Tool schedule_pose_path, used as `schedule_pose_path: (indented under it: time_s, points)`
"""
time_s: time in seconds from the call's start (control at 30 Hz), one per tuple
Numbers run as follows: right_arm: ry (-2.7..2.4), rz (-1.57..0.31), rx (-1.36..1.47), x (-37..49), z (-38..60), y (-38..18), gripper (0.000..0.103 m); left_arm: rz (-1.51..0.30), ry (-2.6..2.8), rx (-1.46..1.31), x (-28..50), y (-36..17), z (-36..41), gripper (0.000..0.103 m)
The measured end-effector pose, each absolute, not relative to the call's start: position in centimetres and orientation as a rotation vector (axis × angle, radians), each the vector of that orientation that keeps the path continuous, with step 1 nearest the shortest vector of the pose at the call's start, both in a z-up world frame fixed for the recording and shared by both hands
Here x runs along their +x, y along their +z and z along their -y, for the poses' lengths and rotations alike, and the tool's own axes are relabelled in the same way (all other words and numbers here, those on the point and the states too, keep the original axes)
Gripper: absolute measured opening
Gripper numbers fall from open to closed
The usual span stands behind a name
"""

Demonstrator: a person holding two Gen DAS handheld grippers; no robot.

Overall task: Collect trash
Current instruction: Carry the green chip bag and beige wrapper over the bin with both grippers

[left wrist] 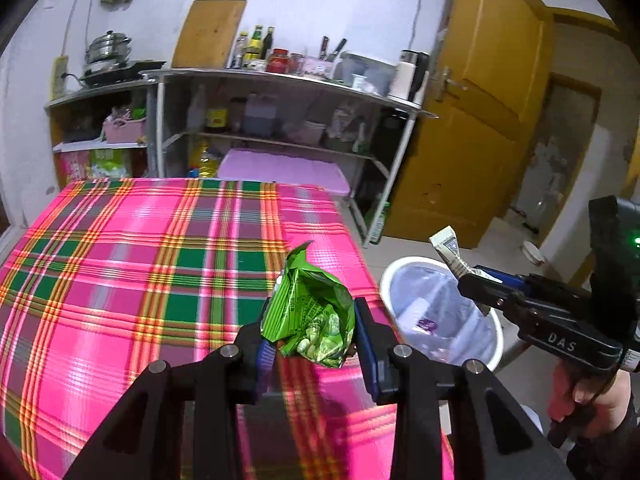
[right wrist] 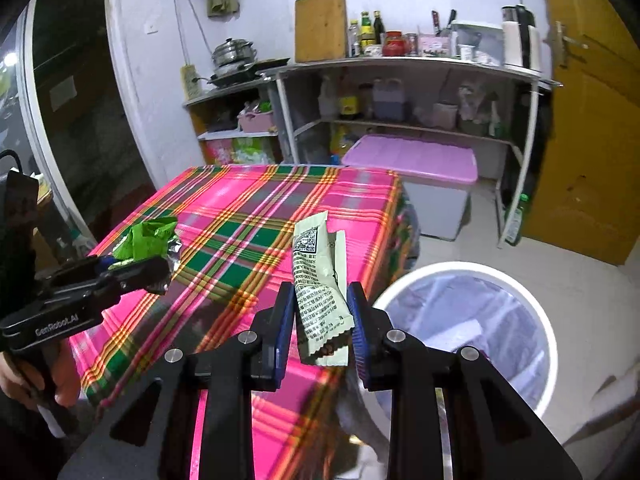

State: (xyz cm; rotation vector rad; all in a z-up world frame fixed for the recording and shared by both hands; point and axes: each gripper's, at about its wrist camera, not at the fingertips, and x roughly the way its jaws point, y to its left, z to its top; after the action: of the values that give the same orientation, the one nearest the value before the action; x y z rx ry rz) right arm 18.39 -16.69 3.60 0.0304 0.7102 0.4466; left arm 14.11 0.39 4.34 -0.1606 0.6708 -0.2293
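You had a crumpled green snack bag [left wrist: 310, 312] clamped between the blue pads of your left gripper [left wrist: 314, 334], lifted above the near right part of the table. Your right gripper [right wrist: 320, 320] was closed on a pale printed wrapper [right wrist: 320, 284], which stood upright between its pads with a QR code near the top. Both pieces were off the surface, and the wrapper hung close to the table's right edge, just beside the white bin [right wrist: 540, 320].

The bin stood on the pale floor against that edge, round, lined with a clear bag, with a few scraps at the bottom. The table wore a glossy plaid cloth [left wrist: 160, 260] in pink, green and orange, and it lay bare of other litter as far as you could see.

Beyond it a metal shelf unit [left wrist: 280, 92] carried bottles, jars and a kettle, with a lilac-lidded storage box [right wrist: 416, 164] on the floor beneath. A steel pot [left wrist: 108, 46] sat on a lower stand to the left, a wooden board [left wrist: 210, 34] leaned on the white wall, and a yellow door [left wrist: 480, 112] stood at right.
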Motion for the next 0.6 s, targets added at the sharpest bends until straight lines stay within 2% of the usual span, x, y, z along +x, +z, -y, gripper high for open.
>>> schedule_pose_path:
  time_s: [0.6]
  points:
    - [0.360,-0.703,0.093,16.8,21.5,3.3,0.028,-0.674,-0.335,-0.114,13.3,4.8,5.4,0.036]
